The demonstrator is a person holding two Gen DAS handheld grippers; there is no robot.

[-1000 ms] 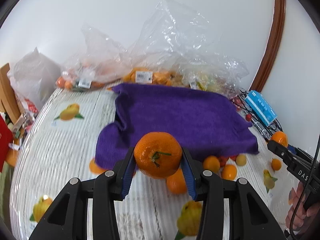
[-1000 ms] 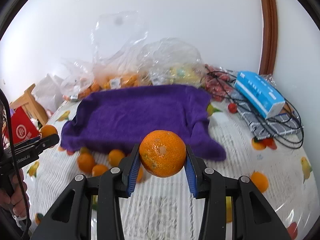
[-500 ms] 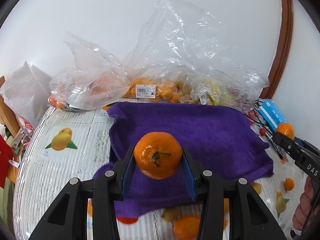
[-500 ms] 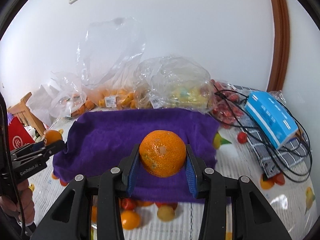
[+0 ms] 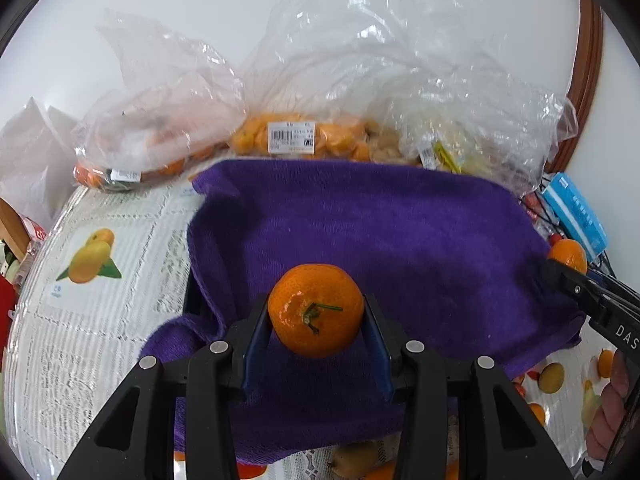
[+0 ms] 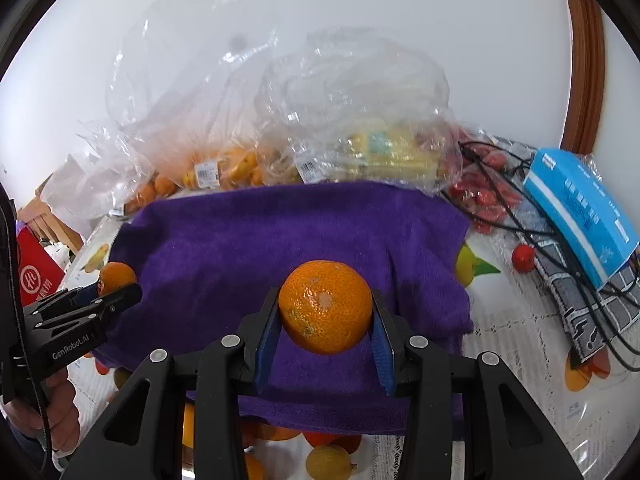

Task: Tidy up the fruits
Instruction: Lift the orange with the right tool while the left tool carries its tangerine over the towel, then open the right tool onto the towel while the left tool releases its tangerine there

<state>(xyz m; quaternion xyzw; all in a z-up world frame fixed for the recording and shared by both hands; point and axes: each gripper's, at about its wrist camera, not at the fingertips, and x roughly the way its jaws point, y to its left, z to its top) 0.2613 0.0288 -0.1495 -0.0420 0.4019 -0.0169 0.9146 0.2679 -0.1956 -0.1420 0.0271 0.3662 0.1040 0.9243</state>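
Transport is the step in hand: left gripper and right gripper each pinch a mandarin between blue pads above the purple towel, probably the drop spot, so next comes lowering and spreading.

Both held oranges have advanced over the purple towel.

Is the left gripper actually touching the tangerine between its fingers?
Touching. In the left wrist view, the left gripper has both blue pads pressed against the sides of the tangerine, which is held above the purple towel.
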